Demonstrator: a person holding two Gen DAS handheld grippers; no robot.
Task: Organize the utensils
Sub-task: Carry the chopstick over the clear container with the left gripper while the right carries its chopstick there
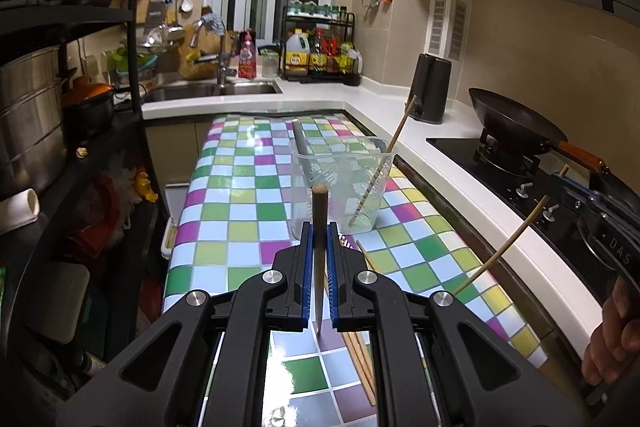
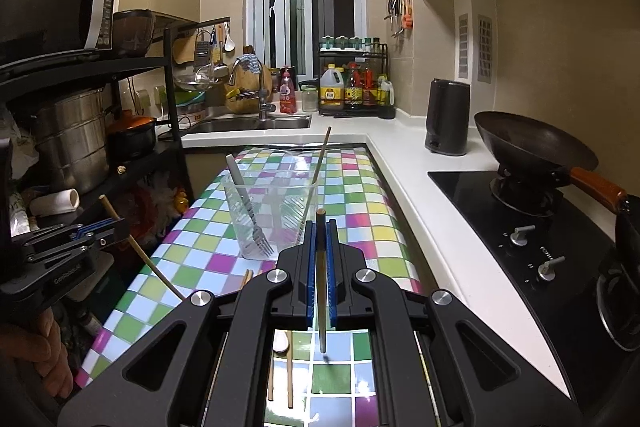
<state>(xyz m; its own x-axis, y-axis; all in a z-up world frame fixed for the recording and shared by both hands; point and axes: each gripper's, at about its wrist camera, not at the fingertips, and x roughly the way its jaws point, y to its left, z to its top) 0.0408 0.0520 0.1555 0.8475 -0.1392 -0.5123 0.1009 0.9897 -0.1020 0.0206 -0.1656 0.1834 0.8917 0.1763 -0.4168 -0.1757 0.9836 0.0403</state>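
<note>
A clear plastic cup (image 1: pixel 340 183) (image 2: pixel 272 215) stands on the checkered table and holds a fork (image 2: pixel 250 215) (image 1: pixel 301 151) and one chopstick (image 1: pixel 384 163) (image 2: pixel 316 171). My left gripper (image 1: pixel 320 231) is shut on a wooden chopstick (image 1: pixel 319 251), held upright just short of the cup. My right gripper (image 2: pixel 321 227) is shut on another chopstick (image 2: pixel 321 287), also upright near the cup. Loose chopsticks (image 1: pixel 362 359) (image 2: pixel 280 371) and a wooden spoon (image 2: pixel 281 341) lie on the table under the grippers. Each gripper shows in the other's view: the right gripper (image 1: pixel 560 183) and the left gripper (image 2: pixel 116 227).
The table (image 1: pixel 240 203) has a checkered cloth and abuts a white counter (image 1: pixel 420 147). A stove with a wok (image 1: pixel 516 127) is on the right, with a black kettle (image 1: pixel 432 87). A black shelf with pots (image 1: pixel 36 131) stands left. A sink (image 1: pixel 208 89) is behind.
</note>
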